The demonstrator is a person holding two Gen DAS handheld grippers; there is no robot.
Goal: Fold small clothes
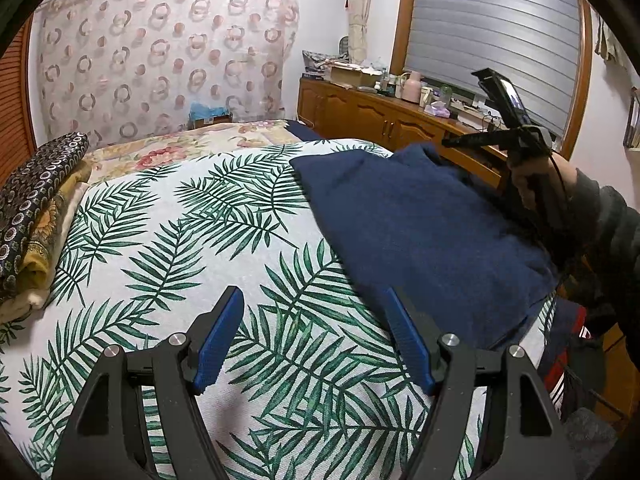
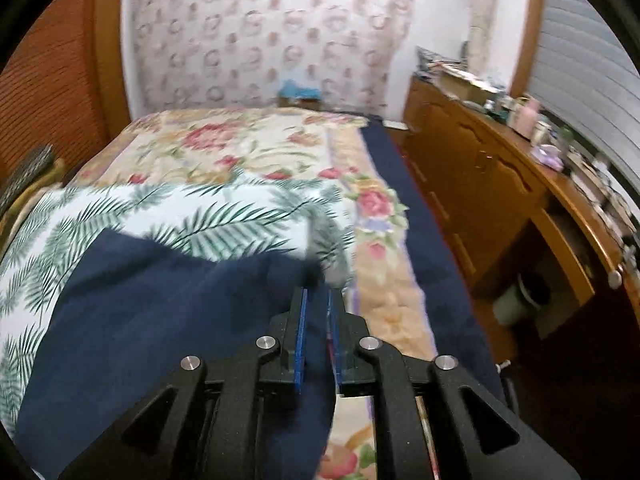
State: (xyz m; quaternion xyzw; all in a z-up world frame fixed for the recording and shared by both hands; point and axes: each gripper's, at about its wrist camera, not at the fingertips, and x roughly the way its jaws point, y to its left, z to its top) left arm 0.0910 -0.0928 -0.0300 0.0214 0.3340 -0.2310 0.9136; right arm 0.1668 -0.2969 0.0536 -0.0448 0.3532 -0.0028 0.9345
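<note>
A navy blue garment [image 1: 420, 232] lies on the palm-leaf cloth [image 1: 200, 232] that covers the bed. My left gripper [image 1: 316, 300] is open and empty, low over the leaf cloth, just left of the garment's near edge. My right gripper [image 2: 317, 300] is shut on the garment's right edge [image 2: 316, 280] and holds it up; the garment [image 2: 160, 312] fills the lower left of the right wrist view. In the left wrist view the right gripper [image 1: 452, 142] shows held in a hand at the garment's far right side.
A stack of folded patterned cloths [image 1: 36, 208] sits at the bed's left edge. A floral bedspread [image 2: 248, 144] lies beyond the leaf cloth. A wooden sideboard [image 1: 360, 116] with bottles and boxes runs along the right wall under a shuttered window [image 1: 492, 24].
</note>
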